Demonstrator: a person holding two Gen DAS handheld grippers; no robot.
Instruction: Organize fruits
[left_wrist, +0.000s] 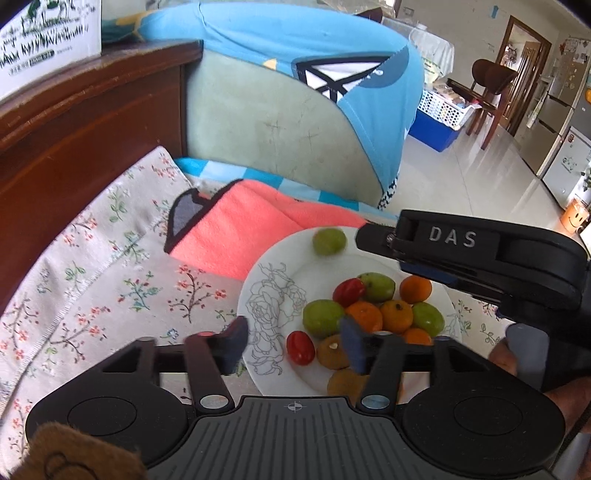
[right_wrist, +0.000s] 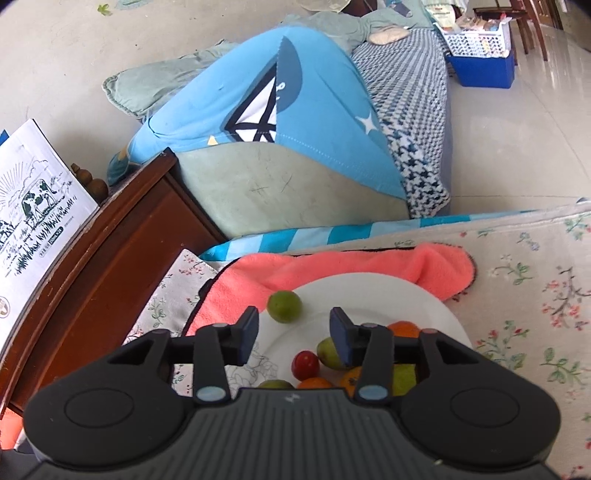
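Observation:
A white plate (left_wrist: 273, 280) with a rose drawing holds a pile of fruit: green fruits (left_wrist: 323, 318), small oranges (left_wrist: 396, 315), red cherry tomatoes (left_wrist: 300, 347) and brownish fruits (left_wrist: 332, 350). One green fruit (left_wrist: 328, 241) lies apart at the plate's far rim, slightly blurred. My left gripper (left_wrist: 294, 341) hovers open over the near side of the pile, with nothing pressed between its pads. My right gripper (right_wrist: 294, 334) is open above the plate (right_wrist: 369, 295), the lone green fruit (right_wrist: 284, 307) just beyond its fingertips. In the left wrist view the right gripper (left_wrist: 373, 238) reaches in from the right.
The plate rests on a pink towel (left_wrist: 236, 229) over a floral cloth (left_wrist: 92, 288). A dark wooden cabinet (left_wrist: 74, 122) with a white carton (left_wrist: 44, 40) stands at left. Behind is a green cushion (left_wrist: 266, 133) under blue fabric; tiled floor (left_wrist: 480, 166) lies right.

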